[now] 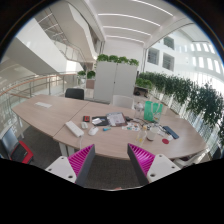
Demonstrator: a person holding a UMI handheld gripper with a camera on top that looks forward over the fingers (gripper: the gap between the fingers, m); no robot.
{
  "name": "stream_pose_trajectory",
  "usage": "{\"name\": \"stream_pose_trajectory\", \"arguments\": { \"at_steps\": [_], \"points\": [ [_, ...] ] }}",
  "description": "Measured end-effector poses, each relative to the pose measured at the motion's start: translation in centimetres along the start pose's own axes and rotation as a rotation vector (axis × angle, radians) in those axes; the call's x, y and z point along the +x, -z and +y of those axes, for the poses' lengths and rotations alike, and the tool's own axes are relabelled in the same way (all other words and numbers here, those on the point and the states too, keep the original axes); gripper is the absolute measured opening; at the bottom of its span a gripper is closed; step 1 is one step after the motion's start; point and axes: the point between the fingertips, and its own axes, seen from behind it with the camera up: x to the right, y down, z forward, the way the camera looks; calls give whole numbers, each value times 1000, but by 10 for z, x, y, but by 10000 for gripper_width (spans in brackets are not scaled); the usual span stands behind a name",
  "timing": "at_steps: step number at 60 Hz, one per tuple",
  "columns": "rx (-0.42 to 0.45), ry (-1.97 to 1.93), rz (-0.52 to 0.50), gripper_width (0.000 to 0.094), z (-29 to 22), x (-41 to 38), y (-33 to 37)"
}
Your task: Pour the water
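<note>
Open-plan atrium space surrounds everything, with white balconies curving away overhead, long strip lights in the ceiling, and tall windows on the far side. Green indoor plants (190, 95) run in a hedge-like row along the right side of the room, and more foliage (112, 60) sits on top of a white cabinet (113, 80) beyond the table. Below that, a large rounded wooden table (60, 112) fills the middle ground, with a dark office chair (74, 93) at its far edge and something red (22, 152) showing just off its near left edge.

Clutter is gathered on the table's right half: a translucent green container (153, 109), which may be the water vessel, though it is too small to be sure, a white paper (75, 128), a darker flat item (116, 119), and a scatter of small objects (148, 128) too small to name. A sheet of paper (43, 103) lies apart on the left.

Nearest the camera, the gripper (112, 160) hangs well short of the clutter, its 2 fingers spread wide with magenta pads (80, 160) facing each other and nothing between them.
</note>
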Motion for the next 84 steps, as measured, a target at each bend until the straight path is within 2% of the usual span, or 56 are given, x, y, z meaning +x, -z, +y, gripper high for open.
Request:
{"name": "stream_pose_trajectory", "arguments": {
  "at_steps": [9,17,23,28,36,49,58,71,74,76,84],
  "points": [
    [-11,-21,-9,784,4,-1,-4],
    [107,-25,27,730,-13,10,-13],
    [102,-23,19,734,-5,23,-34],
    [153,-19,2,731,-4,37,-56],
    [175,-49,29,733,24,80,-120],
    [228,-164,64,732,74,159,-268],
    [208,-165,91,734,107,196,-360],
    [239,-132,102,731,109,213,-444],
    [244,-132,90,677,107,212,-459],
    [234,-136,76,557,110,210,-464],
    [291,-144,87,500,106,216,-468]
  ]
}}
